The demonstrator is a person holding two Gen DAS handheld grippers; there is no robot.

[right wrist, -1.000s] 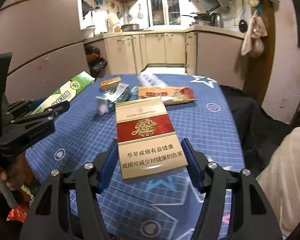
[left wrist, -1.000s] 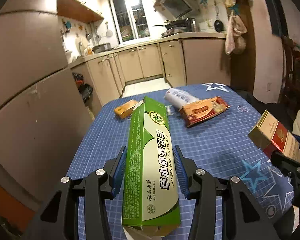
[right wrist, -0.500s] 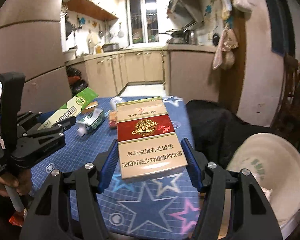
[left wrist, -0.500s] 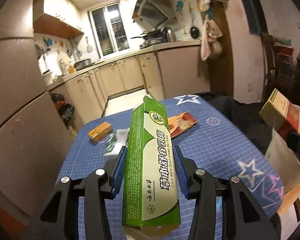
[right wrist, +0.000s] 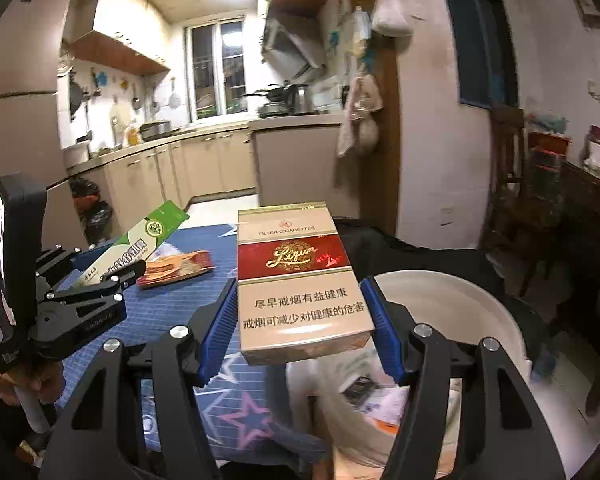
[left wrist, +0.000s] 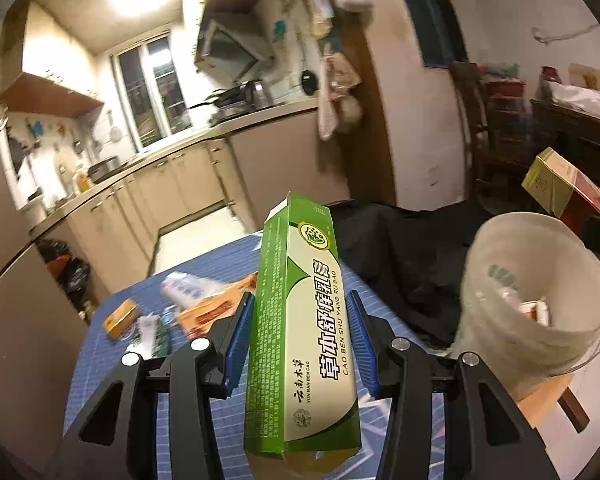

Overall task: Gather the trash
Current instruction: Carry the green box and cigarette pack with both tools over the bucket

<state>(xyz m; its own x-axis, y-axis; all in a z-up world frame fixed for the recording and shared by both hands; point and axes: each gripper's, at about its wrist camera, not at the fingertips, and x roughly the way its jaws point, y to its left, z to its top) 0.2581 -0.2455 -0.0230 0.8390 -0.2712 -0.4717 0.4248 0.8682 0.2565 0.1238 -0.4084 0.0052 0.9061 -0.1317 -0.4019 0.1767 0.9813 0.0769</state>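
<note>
Left wrist: gripper (left wrist: pixel 300 332) clamps green carton (left wrist: pixel 300 340) | blue star-print tablecloth (left wrist: pixel 108 360) | kitchen

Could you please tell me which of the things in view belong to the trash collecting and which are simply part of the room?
Part of the job:
- green carton, gripped in the left gripper
- cigarette pack, gripped in the right gripper
- white bucket holding trash
- orange wrapper on the table

Just lying about:
- kettle
- hanging cloth

Beyond the blue gridded table (left wrist: pixel 220 272), a kettle (right wrist: pixel 296 98) sits beside the window (right wrist: pixel 218 68), cloths (right wrist: pixel 360 120) hanging rightward.
</note>
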